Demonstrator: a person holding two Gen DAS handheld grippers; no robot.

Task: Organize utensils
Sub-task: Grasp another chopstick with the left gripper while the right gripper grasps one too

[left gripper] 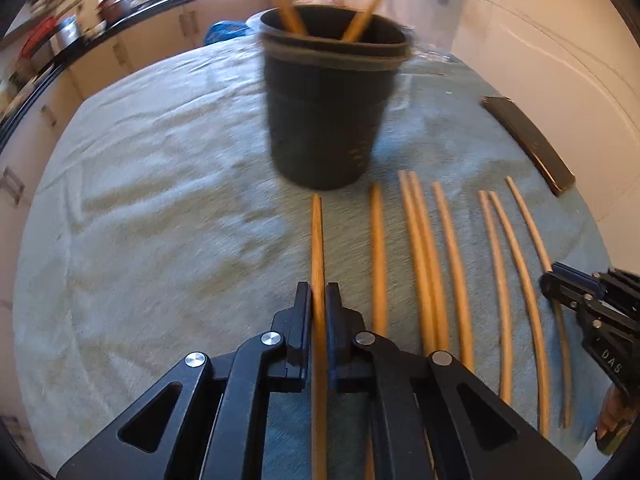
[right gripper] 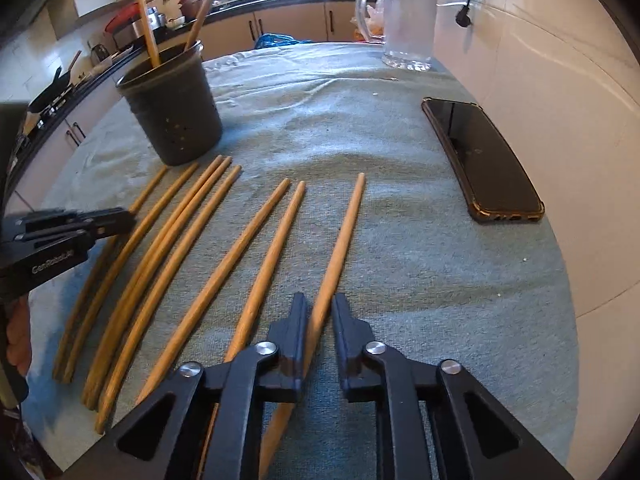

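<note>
left claw: left claw (left gripper: 318,300) closed on the leftmost long tan wooden chopstick (left gripper: 317,240), pads pinching it toward its near, thicker part
right claw: right claw (right gripper: 319,312) closed around the rightmost tan wooden chopstick (right gripper: 347,232); stick sits against the left pad, slight gap at the right pad, so grip looks snug but not certain
where: both sticks lie flat on the grey-green cloth worktop (right gripper: 400,280), in a row of loose chopsticks (right gripper: 192,240)
target: dark round perforated plastic holder (right gripper: 172,116) just past the row's far tips, upright, two sticks already inside
handling: light, stiff, thin, smooth wood; likely to pivot or slip in a pinch
hold point: near the thick end as now; the long free tip will probably swing, so tilt slowly
risk: neighbour stick (right gripper: 268,264) lies close to the right claw, could drag along
bystanders: black phone in clear case (right gripper: 484,160), clear glass jug (right gripper: 408,24), both well apart
</note>
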